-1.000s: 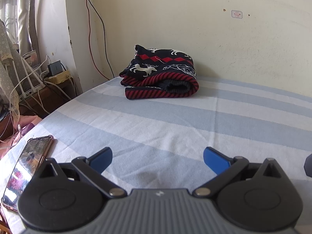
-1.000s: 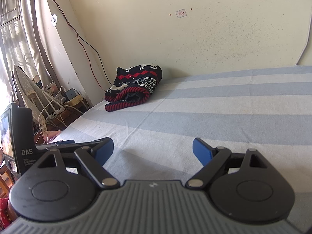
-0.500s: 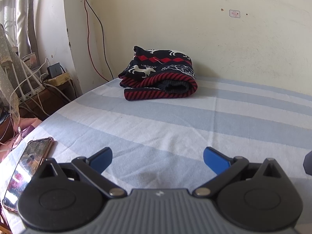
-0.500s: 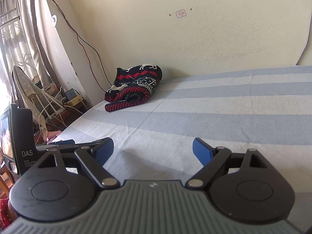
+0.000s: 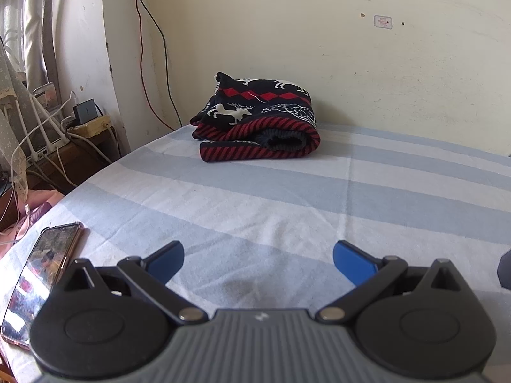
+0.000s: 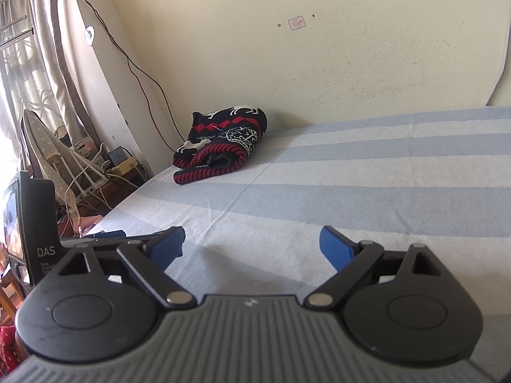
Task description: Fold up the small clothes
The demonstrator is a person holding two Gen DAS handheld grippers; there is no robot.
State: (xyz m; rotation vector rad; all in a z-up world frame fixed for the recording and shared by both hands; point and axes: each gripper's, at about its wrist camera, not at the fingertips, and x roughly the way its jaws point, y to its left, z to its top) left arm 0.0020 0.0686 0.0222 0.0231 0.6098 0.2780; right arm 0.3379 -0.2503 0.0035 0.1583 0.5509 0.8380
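Your left gripper (image 5: 258,257) and right gripper (image 6: 252,245) both hang spread and empty over the striped bedsheet (image 5: 287,198). The folded sweater (image 5: 257,121) lies well ahead by the wall, long axis crosswise, straight before your left and left of your right; left looks nearer.

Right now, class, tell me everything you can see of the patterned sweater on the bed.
The sweater is a thick knit, dark navy with white reindeer and red diamonds, and a hem striped red and black. It lies loosely folded into a bundle, its grey inside showing at the open end. It rests on the striped bedsheet at the far corner, close to the wall. Nothing else touches it; both grippers are well short of it, jaws open.
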